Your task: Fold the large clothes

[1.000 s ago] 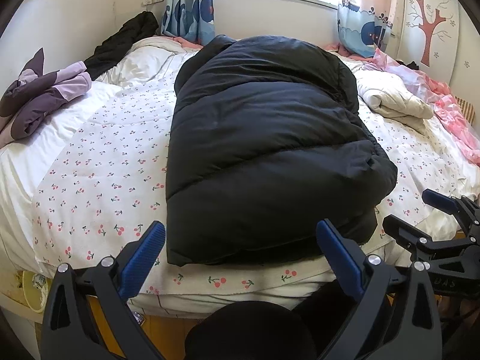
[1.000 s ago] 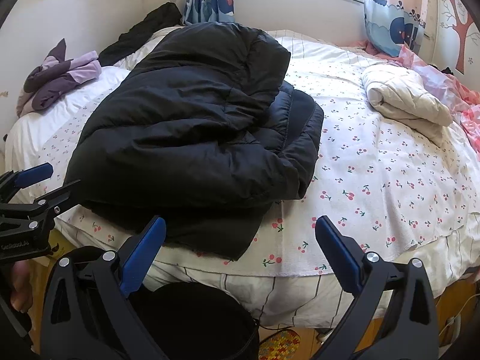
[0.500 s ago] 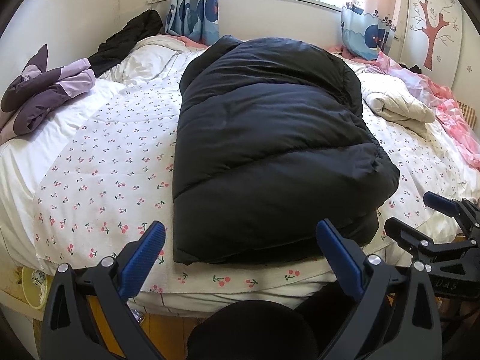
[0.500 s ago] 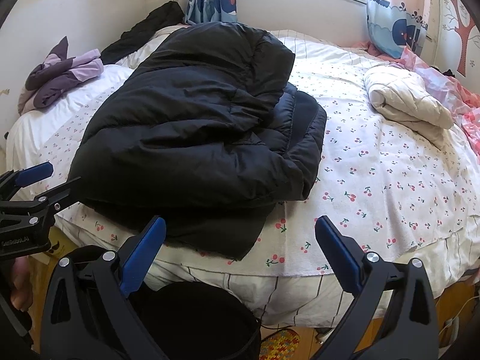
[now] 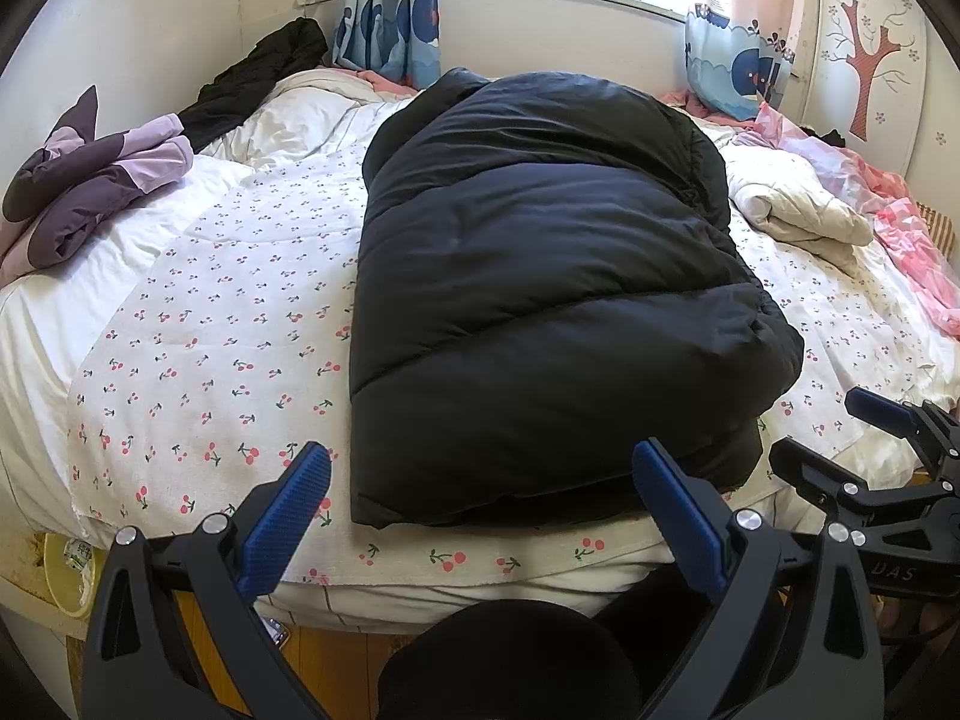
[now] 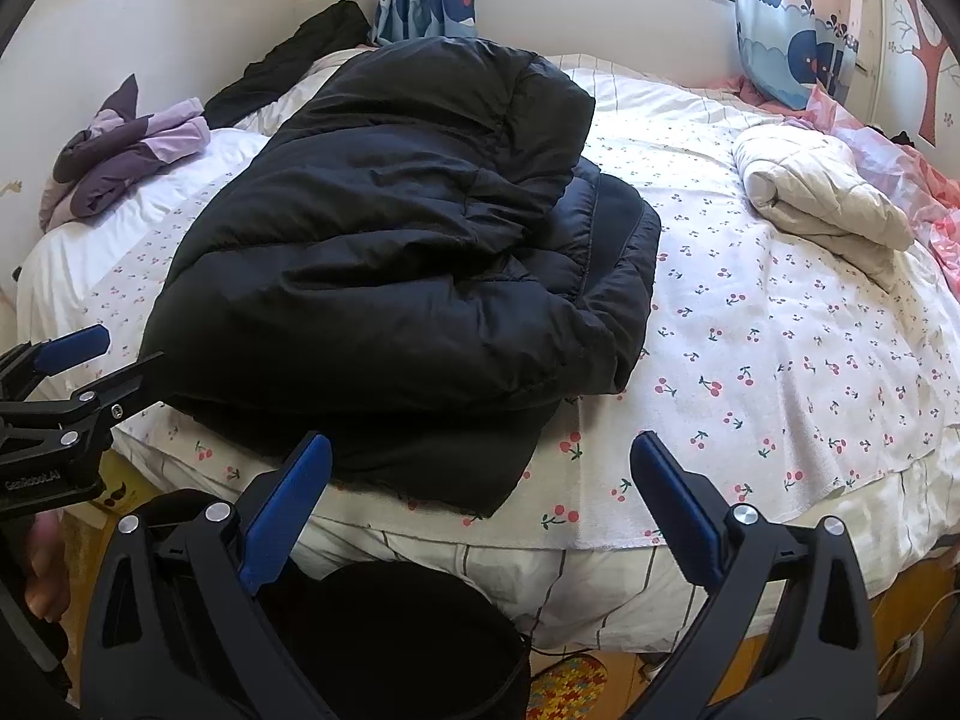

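A big black puffer coat (image 5: 540, 300) lies folded lengthwise on the cherry-print bed (image 5: 198, 360), its hem at the near edge. From the right wrist it shows as the same coat (image 6: 408, 252), with a folded layer sticking out on its right side. My left gripper (image 5: 480, 510) stands open just short of the hem, nothing between its blue pads. My right gripper (image 6: 480, 498) is open too, in front of the coat's near right corner. Each gripper shows in the other's view: the right gripper (image 5: 840, 438) at the right edge, the left gripper (image 6: 90, 360) at the left edge.
A purple and lilac garment (image 5: 96, 180) lies at the bed's left side, another black garment (image 5: 258, 78) at the far left corner. A cream rolled quilt (image 6: 822, 198) and pink fabric (image 5: 912, 252) sit on the right. A window and curtains (image 5: 390, 6) stand behind. Wooden floor lies below the bed edge.
Both grippers have drifted slightly, so the coat sits a little lower and further right in the views. The coat has not moved and both grippers stay open.
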`<state>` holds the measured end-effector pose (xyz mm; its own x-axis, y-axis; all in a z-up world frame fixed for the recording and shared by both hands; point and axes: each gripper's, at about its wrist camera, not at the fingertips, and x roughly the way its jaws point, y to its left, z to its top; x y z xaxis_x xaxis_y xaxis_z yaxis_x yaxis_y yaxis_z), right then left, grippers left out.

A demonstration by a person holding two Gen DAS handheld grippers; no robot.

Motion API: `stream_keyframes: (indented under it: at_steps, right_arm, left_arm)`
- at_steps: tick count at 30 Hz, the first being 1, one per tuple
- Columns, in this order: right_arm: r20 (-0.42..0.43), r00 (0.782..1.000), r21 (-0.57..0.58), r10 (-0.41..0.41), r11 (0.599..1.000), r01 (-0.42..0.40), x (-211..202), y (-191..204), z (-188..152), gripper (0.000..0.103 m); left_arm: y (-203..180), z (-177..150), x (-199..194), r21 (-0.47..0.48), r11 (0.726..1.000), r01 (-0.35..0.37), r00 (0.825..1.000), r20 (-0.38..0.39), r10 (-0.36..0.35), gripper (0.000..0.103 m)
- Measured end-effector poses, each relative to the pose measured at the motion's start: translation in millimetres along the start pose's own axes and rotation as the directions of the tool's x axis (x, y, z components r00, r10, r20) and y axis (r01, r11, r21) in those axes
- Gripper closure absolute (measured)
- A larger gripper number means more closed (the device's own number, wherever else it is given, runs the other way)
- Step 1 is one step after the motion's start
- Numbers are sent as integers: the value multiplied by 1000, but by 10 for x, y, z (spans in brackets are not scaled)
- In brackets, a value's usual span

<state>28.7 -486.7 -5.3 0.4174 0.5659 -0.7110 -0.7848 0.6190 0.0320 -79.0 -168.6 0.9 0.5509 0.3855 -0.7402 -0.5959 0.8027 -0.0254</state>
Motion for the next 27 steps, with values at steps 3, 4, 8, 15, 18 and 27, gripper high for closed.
stream_keyframes:
  at_steps: [3, 4, 8, 15, 18, 27]
  right_arm:
    - [1, 1000, 1, 0, 1000, 0, -2, 1, -2, 7]
    - [0, 1000, 0, -1, 1000, 1, 1, 0, 0, 7]
    - [-2, 1000, 1, 0, 1000, 0, -1, 4, -8, 7]
    - [-1, 1000, -2, 0, 1000, 0, 0, 11, -14, 7]
    - [-3, 1000, -2, 2, 1000, -2, 7, 8, -14, 7]
    - [-4, 1000, -4, 3, 1000, -3, 6, 8, -19, 7]
  left_arm:
    - [0, -2, 2, 0, 1000, 0, 1000, 0, 0, 7]
    - [0, -2, 2, 0, 1000, -1, 1000, 0, 1, 7]
    - [-1, -12, 8, 1, 1000, -1, 1000, -3, 1, 7]
    - [-1, -19, 14, 1, 1000, -3, 1000, -6, 3, 7]
    - [-12, -31, 18, -1, 1000, -4, 1000, -8, 4, 7]
    - [-18, -39, 14, -5, 1000, -3, 1000, -10, 3, 7]
